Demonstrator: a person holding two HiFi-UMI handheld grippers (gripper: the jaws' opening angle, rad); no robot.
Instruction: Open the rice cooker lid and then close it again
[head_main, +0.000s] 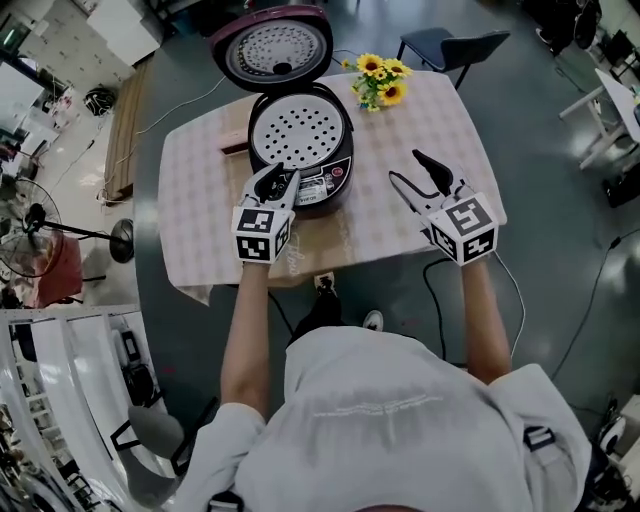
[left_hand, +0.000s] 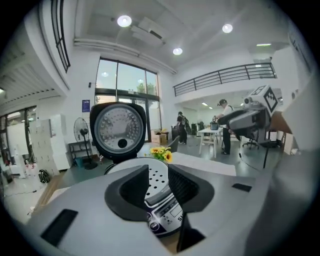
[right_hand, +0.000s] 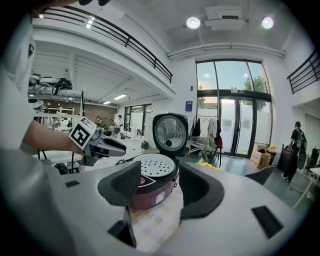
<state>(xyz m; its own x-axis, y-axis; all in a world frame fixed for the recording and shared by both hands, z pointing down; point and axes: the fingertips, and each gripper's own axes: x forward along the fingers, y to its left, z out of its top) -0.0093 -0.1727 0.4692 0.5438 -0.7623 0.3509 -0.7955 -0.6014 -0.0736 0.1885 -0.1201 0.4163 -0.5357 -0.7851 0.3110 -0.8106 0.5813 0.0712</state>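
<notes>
On the checked tabletop (head_main: 420, 120) the rice cooker (head_main: 300, 135) stands with its lid (head_main: 272, 45) upright. Our left gripper (head_main: 280, 180) and right gripper (head_main: 405, 167) hover wide open, empty. To close it, we should push the lid's top edge down evenly.

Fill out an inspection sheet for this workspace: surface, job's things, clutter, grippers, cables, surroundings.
Surface: table under a checked cloth.
Job's things: rice cooker, lid standing open, perforated tray showing.
Clutter: sunflowers right of the cooker; small brown thing at its left, unclear.
Grippers: left gripper open, empty, at the cooker's front; right gripper open, empty, above the cloth.
Cables: white cable off the table's left; black cable below its front edge.
Surroundings: chair behind the table; fan at left.
</notes>
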